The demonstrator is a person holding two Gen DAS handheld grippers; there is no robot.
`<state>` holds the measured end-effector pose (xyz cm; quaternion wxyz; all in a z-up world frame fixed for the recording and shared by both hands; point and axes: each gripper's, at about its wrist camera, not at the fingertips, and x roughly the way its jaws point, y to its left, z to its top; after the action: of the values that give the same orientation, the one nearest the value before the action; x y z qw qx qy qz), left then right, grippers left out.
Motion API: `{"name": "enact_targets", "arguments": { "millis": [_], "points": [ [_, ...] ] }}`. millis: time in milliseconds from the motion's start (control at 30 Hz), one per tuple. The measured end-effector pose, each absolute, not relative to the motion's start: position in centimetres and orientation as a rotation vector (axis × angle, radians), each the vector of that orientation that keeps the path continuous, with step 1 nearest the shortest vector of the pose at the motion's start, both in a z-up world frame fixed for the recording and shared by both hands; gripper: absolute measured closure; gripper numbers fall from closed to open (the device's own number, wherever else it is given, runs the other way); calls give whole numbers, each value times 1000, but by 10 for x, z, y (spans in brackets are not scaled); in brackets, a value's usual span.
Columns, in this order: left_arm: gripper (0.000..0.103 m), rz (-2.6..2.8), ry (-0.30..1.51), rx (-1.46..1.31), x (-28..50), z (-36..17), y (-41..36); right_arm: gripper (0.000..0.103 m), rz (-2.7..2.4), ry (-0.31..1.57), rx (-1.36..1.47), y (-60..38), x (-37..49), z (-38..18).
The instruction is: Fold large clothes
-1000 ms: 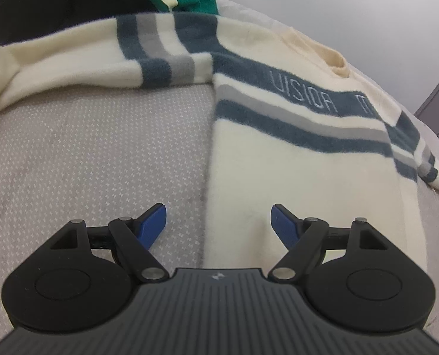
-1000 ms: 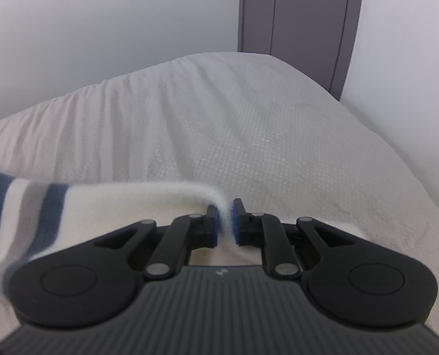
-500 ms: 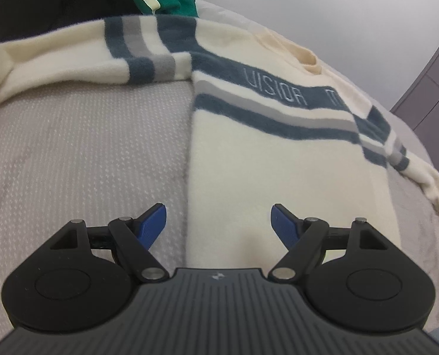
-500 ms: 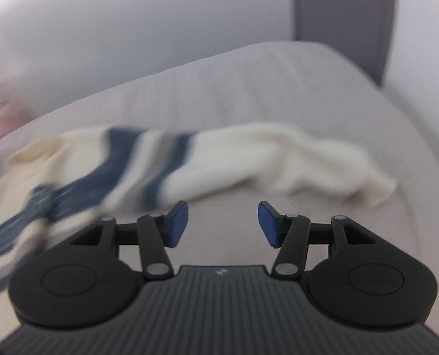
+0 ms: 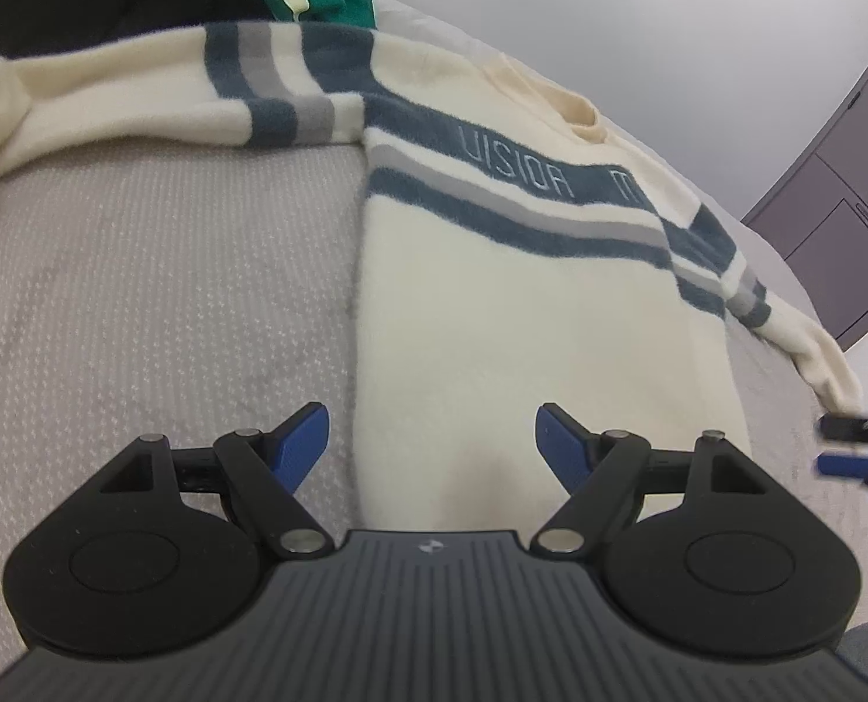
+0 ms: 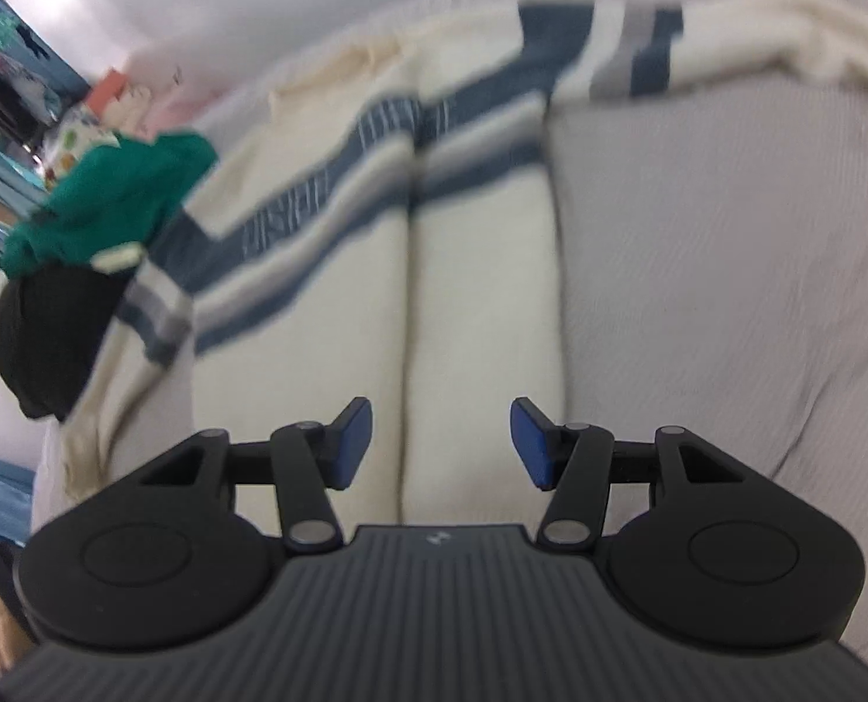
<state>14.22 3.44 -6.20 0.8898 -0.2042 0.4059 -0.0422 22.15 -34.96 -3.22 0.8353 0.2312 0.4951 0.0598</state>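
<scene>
A cream sweater (image 5: 522,304) with blue and grey stripes lies spread flat on the grey bed, both sleeves stretched out sideways. It also shows in the right wrist view (image 6: 475,269), blurred. My left gripper (image 5: 431,447) is open and empty, hovering over the sweater's lower left edge. My right gripper (image 6: 440,444) is open and empty above the sweater's lower body. The right gripper's fingers (image 5: 849,444) appear at the right edge of the left wrist view, just below the end of the right sleeve (image 5: 814,351).
A green garment (image 6: 112,199) and a black garment (image 6: 48,327) are piled at the head of the bed, by the left sleeve. The grey bedcover (image 5: 159,281) stretches around the sweater. A grey door (image 5: 843,234) stands beyond the bed. Colourful clutter (image 6: 83,128) sits behind.
My right gripper opened and let go of the right sleeve, which now lies on the bed. It then swung left to face the sweater body. My left gripper stayed open and shifted slightly.
</scene>
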Motion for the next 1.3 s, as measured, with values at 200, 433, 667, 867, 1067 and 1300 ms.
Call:
{"name": "enact_targets", "arguments": {
  "millis": [200, 433, 667, 867, 1067, 1300],
  "points": [
    [21, -89, 841, -434, 139, -62, 35, 48, -42, 1100, 508, -341, 211, -71],
    [21, -83, 845, -457, 142, -64, 39, 48, -106, 1144, 515, -338, 208, -94],
    [21, -81, 849, -469, 143, -66, 41, 46, -78, 1193, 494, -311, 211, -119],
    [21, -85, 853, -492, 143, -67, 45, 87, -46, 1147, 441, -302, 205, -109],
    [21, -108, 857, -528, 142, -67, 49, 96, 15, 1058, 399, -318, 184, -60],
    [21, -127, 915, -619, 139, -78, 52, 96, -63, 1034, 300, -361, 168, -37]
  ]
}}
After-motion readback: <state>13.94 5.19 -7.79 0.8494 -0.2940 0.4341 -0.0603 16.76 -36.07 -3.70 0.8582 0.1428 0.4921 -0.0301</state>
